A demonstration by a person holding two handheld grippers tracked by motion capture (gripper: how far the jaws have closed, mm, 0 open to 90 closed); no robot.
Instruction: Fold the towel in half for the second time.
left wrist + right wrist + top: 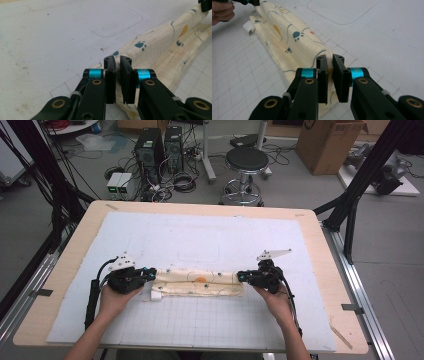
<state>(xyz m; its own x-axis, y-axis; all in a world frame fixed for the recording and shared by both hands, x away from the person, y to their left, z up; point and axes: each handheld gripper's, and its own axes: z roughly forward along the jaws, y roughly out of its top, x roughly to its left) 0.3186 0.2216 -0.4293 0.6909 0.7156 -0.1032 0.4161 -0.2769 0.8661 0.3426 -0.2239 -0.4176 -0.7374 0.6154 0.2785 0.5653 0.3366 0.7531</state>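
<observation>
Forearms come in from the bottom of the high view, nearest to us, one hand on each tool. From there we work down by size.

Bench [320, 240]: pale wood top, almost wholly covered by a white mat [200, 230] that carries a printed grid on the near half and a faint rounded outline farther back.

Cloth [200, 284]: cream fabric with teal paw prints and an orange patch, folded into a long narrow band. We see it lying across the near middle of the mat, running left to right between the two hands. A small white tab pokes out at its left near corner.

Left gripper [150, 274]: at the cloth's left end. In the left gripper view [117, 75] its jaws stand narrow, nearly together, with cream fabric pinched in the slim gap between the pads, so we note it as holding the cloth's [160, 47] end.

Right gripper [241, 277]: at the cloth's right end, facing the other. The right gripper view [330, 77] gives the same picture: jaws close together and clamped on the fabric edge, the cloth [287, 32] stretching away toward the other hand [220, 12] at the top left corner.

Grey three-cornered plates sit on top of both tools.

Beyond the bench: a round black stool [246, 159] on the floor.
</observation>
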